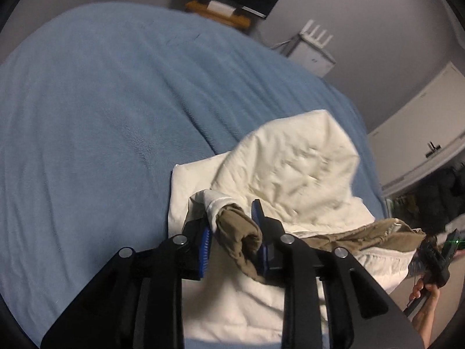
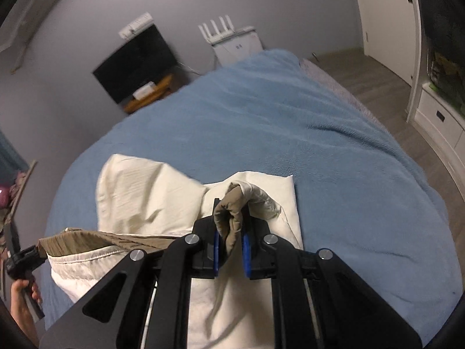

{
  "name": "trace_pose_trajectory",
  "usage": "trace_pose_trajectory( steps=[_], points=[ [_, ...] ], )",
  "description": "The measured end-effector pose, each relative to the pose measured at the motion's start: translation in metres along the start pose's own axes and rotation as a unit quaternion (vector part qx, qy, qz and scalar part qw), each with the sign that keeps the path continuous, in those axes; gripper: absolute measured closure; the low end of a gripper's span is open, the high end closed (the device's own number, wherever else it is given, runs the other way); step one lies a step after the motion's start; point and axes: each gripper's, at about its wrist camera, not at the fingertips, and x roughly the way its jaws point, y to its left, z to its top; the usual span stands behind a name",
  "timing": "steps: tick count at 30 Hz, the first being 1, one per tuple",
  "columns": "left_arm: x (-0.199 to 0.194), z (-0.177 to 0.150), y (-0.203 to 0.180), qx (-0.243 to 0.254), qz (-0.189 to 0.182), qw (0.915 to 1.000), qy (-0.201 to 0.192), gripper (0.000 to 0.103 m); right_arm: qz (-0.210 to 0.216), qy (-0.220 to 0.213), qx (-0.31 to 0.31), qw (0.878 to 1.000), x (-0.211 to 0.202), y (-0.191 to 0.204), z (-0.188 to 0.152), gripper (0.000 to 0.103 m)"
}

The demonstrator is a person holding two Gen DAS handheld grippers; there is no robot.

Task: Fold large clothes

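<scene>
Nearest the cameras, the left gripper (image 1: 234, 240) is clamping its blue-padded fingers (image 1: 205, 244) on a bunched corner of the large cream garment with tan khaki lining (image 1: 293, 171). The right gripper (image 2: 231, 242) is doing the same, its fingers (image 2: 247, 250) closing on another rolled tan corner. Between the 2 grips, the tan hem is hanging taut and raised, while the body of the garment is lying on the blue fleece bed cover (image 1: 101, 101), partly doubled over itself.

Beyond the bed are standing a dark screen (image 2: 136, 64) and a white router (image 2: 232, 39) against the grey wall.

Judged risks: both grips are holding thick rolls, not flat edges, so fabric could be slipping out under tension. The billowing upper layer may be settling crooked, producing an uneven fold.
</scene>
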Motion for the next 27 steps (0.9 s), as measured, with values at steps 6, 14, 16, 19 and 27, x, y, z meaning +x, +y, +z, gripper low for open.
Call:
trace_pose_trajectory(
  steps=[6,14,16,19,27],
  points=[
    [0.025,0.025,0.037,-0.046,0.034,0.9975,-0.04,0.047,-0.026,0.038,0.024,0.999,0.067,-0.01,0.003,0.094],
    [0.021,0.004,0.037,-0.001,0.036,0.9985,-0.04,0.035,-0.023,0.05,-0.002,0.998,0.073,-0.017,-0.013,0.052],
    [0.012,-0.018,0.021,0.044,0.042,0.9969,-0.05,0.031,-0.025,0.02,-0.022,0.999,0.049,-0.014,-0.025,0.03],
    [0.006,-0.049,0.001,0.101,0.041,0.9922,-0.06,0.026,-0.011,0.014,-0.062,0.998,0.019,-0.009,-0.054,0.03],
    [0.002,-0.167,-0.05,0.214,0.012,0.9758,-0.046,0.021,0.004,0.028,-0.177,0.984,-0.022,0.016,-0.17,0.029]
  ],
)
